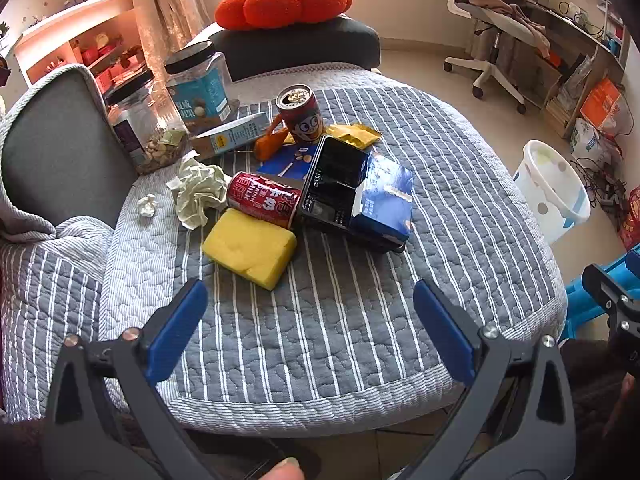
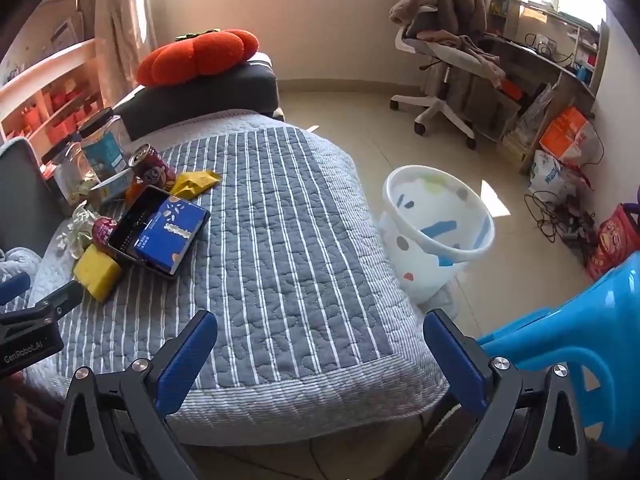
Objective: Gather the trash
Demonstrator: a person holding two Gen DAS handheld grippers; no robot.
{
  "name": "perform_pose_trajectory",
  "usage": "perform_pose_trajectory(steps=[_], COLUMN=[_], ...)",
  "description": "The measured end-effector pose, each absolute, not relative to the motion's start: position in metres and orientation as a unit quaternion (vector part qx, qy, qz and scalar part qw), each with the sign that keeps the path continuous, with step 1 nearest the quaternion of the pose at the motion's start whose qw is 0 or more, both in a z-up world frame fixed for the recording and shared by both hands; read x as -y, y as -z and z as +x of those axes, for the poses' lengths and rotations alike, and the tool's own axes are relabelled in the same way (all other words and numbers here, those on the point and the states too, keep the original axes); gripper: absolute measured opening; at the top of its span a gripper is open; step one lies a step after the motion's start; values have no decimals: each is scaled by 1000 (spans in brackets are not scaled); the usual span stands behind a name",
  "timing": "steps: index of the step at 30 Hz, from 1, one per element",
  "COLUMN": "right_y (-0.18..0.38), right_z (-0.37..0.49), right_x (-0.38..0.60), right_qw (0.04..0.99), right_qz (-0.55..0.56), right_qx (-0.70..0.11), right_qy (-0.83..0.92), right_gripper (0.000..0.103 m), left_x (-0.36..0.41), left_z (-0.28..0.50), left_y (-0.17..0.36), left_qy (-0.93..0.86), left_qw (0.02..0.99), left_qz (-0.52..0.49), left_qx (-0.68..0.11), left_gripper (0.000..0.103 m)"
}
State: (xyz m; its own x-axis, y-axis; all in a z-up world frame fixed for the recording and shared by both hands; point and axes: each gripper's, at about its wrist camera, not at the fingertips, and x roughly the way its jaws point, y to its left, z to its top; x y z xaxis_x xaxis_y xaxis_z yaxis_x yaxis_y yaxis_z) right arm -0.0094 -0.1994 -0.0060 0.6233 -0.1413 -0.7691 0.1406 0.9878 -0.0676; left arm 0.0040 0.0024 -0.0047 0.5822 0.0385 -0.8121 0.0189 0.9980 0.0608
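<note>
Trash lies on a striped grey quilt (image 1: 340, 320): a tipped red can (image 1: 264, 199), an upright red can (image 1: 301, 114), crumpled paper (image 1: 200, 192), a small paper wad (image 1: 146, 205), a yellow wrapper (image 1: 358, 134), an orange wrapper (image 1: 270, 142) and a blue box (image 1: 384, 200). A yellow sponge (image 1: 250, 248) lies in front. My left gripper (image 1: 310, 322) is open and empty, short of the sponge. My right gripper (image 2: 320, 354) is open and empty over the quilt's near edge. A white dotted bin (image 2: 436, 226) stands on the floor to the right.
A black device (image 1: 334, 184) lies under the blue box. Two clear jars (image 1: 148, 128) and a carton (image 1: 232, 136) stand at the back left. A red cushion (image 1: 284, 2) sits on a dark stool. A blue plastic stool (image 2: 568, 332) and an office chair (image 2: 444, 80) stand to the right.
</note>
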Motion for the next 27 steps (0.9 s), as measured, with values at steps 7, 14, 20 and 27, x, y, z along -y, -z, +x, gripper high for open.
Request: perform_pose_trajectory(steps=[7, 14, 20, 27], right_y=[6, 6, 7, 6], right_z=[-9, -9, -9, -10], right_x=[200, 200, 199, 199], right_qw=[901, 901, 901, 902], right_qz=[0, 0, 1, 3], right_qx=[-426, -426, -426, -424], right_qy=[81, 80, 80, 82], right_gripper=[103, 103, 103, 103], left_x=[-1, -2, -2, -2], left_z=[4, 4, 4, 4], left_y=[4, 3, 3, 2], left_qy=[-6, -6, -6, -6], left_qw=[889, 889, 889, 890], left_qz=[32, 31, 31, 32], left_qx=[-456, -457, -457, -455], left_gripper=[102, 102, 102, 102])
